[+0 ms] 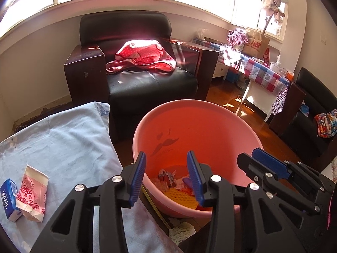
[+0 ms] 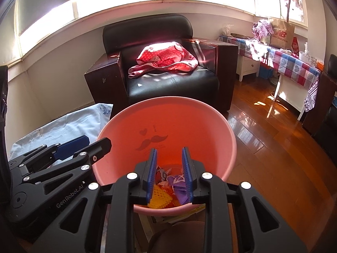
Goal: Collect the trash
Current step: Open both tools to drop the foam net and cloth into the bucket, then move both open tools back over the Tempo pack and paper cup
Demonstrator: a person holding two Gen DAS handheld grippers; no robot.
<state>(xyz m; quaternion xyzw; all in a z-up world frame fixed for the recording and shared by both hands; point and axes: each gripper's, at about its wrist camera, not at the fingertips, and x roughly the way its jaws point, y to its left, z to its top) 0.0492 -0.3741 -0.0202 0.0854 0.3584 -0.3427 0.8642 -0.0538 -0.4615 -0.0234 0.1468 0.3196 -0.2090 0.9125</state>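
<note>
A pink bucket (image 1: 200,130) (image 2: 168,122) stands on the floor beside the table, right under both grippers. At its bottom lies trash: a yellow foam net (image 1: 181,196) (image 2: 160,198), a purple wrapper (image 2: 179,187) and crumpled paper scraps (image 1: 166,175). My left gripper (image 1: 166,158) hangs open over the bucket's near left rim with nothing between its blue pads. My right gripper (image 2: 170,154) is open over the bucket mouth, narrower, also holding nothing. Each gripper shows in the other's view: the right gripper (image 1: 250,156) and the left gripper (image 2: 98,140). On the light blue cloth (image 1: 63,139) lie a blue tissue pack (image 1: 8,200) and a pink-and-white paper carton (image 1: 32,194).
A black leather armchair (image 1: 147,88) with a red dotted garment (image 1: 143,57) stands behind the bucket. To the right are wooden floor (image 2: 273,158), a table with a checked cloth (image 1: 265,71) and a second dark chair (image 1: 316,116). Paper scraps (image 1: 181,229) lie on the floor by the bucket's base.
</note>
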